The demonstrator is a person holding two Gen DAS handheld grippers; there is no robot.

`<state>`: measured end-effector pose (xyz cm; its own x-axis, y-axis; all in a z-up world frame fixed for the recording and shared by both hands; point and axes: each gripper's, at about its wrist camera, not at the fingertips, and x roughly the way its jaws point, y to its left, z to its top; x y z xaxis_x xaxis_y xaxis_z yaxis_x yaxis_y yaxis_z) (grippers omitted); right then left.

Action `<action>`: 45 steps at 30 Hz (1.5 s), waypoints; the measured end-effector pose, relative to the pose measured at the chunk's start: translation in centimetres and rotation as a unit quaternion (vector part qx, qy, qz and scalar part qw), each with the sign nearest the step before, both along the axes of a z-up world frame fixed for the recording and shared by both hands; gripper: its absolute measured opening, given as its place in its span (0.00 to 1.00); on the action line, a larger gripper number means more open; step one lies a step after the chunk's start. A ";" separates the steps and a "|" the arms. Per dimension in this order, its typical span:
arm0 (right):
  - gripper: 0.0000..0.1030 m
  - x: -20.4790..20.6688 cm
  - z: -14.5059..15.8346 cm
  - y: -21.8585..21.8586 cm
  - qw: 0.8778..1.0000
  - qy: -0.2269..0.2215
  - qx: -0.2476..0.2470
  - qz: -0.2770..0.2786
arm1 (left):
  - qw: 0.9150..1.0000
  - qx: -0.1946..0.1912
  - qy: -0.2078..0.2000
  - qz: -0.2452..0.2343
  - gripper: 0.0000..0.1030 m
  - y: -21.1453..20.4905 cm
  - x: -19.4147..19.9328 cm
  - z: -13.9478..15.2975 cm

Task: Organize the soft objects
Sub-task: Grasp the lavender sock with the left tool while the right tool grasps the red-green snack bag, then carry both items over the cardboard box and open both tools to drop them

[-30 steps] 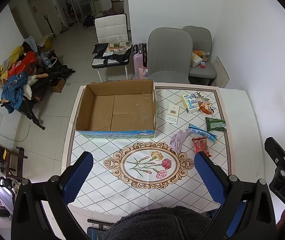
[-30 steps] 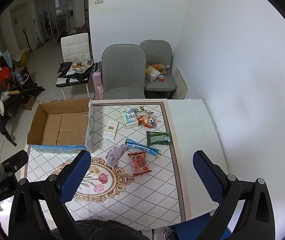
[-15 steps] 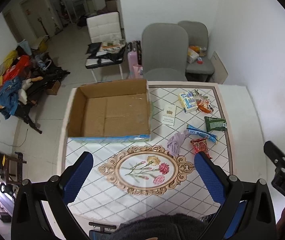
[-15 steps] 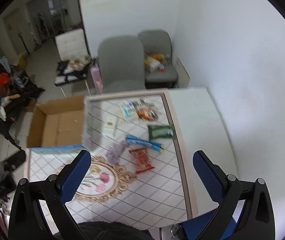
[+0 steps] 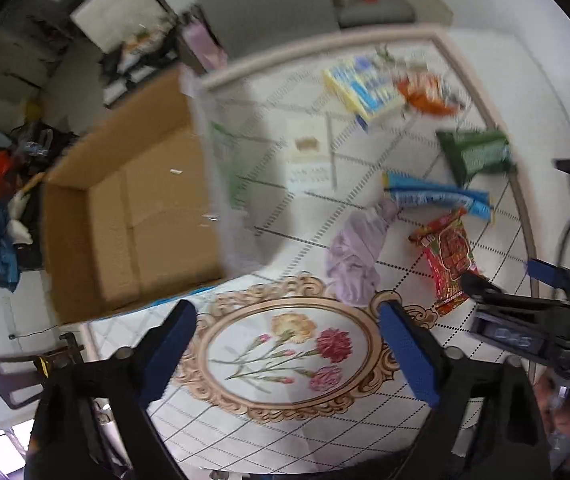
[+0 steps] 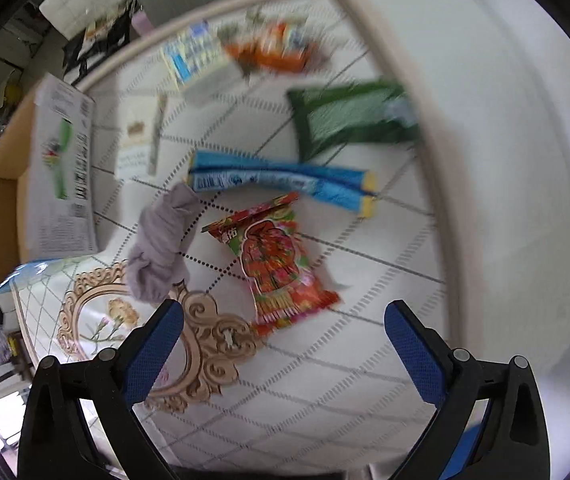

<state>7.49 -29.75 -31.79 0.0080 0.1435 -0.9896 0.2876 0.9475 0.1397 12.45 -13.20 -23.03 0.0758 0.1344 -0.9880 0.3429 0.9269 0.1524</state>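
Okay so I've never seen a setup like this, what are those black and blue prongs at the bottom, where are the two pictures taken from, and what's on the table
The prongs are two-finger grippers that a person holds, one in each hand. Each carries a wide-angle camera looking forward along its fingers, so one picture comes from the left gripper and the other from the right gripper. Both are open and hold nothing.

They look down on a patterned table. On it lie a crumpled lilac cloth, a red snack packet, a long blue packet, a green packet and more packets farther back, blurred. An open cardboard box stands on the left and looks empty. The black device at the left picture's right edge is part of the right gripper.
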 end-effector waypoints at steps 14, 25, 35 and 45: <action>0.51 -1.4 -6.4 -3.9 0.995 0.069 0.047 -0.055 | 0.987 0.006 0.151 -0.044 0.73 -5.4 3.6 -11.7; 0.53 -0.9 -8.5 -4.1 0.993 0.086 0.049 -0.060 | 0.980 0.009 0.196 -0.017 0.36 -5.0 4.1 -16.9; 0.49 -1.4 -11.3 -3.0 0.993 0.095 0.024 -0.064 | 0.986 -0.014 0.164 -0.004 0.32 -2.9 1.4 -13.0; 0.46 -4.2 -5.1 1.0 0.996 0.046 0.079 -0.026 | 0.985 -0.118 0.115 0.061 0.32 5.1 -5.0 -1.8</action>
<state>3.31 -28.71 -36.91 -0.0696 0.2983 -0.9519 0.3540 0.8995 0.2560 7.47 -8.13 -24.87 -0.1562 -0.1058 -0.9820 0.2280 0.9635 -0.1401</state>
